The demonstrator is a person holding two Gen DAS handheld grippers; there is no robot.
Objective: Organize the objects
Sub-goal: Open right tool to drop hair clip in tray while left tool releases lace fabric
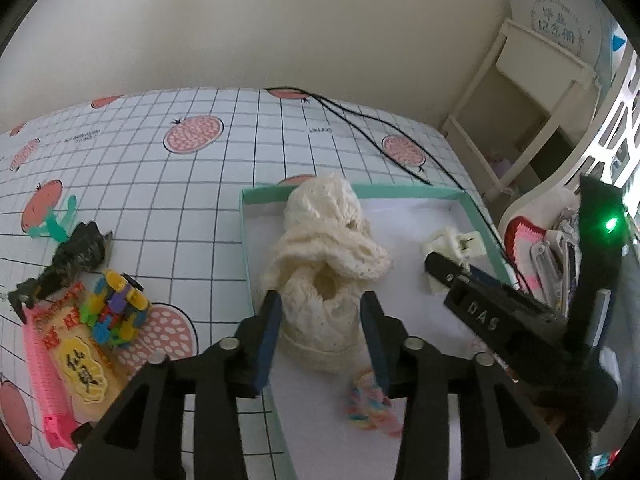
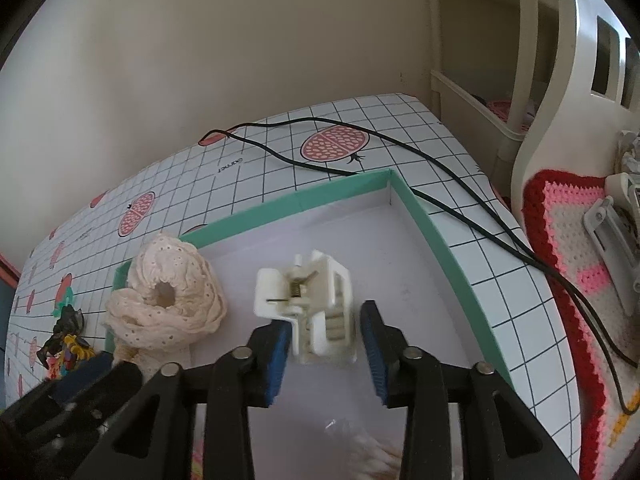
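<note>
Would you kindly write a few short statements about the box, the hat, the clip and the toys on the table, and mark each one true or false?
1. The cream knitted hat lies inside the green-rimmed box. True.
2. The white clip sits on the tablecloth outside the box. False: it is inside the box, between the open fingers of the right gripper.
3. The left gripper is clamped shut on the hat. False: its fingers are apart, either side of the hat.
4. A colourful block toy rests on the table left of the box. True.
5. A black cable lies across the table behind the box. True.
</note>
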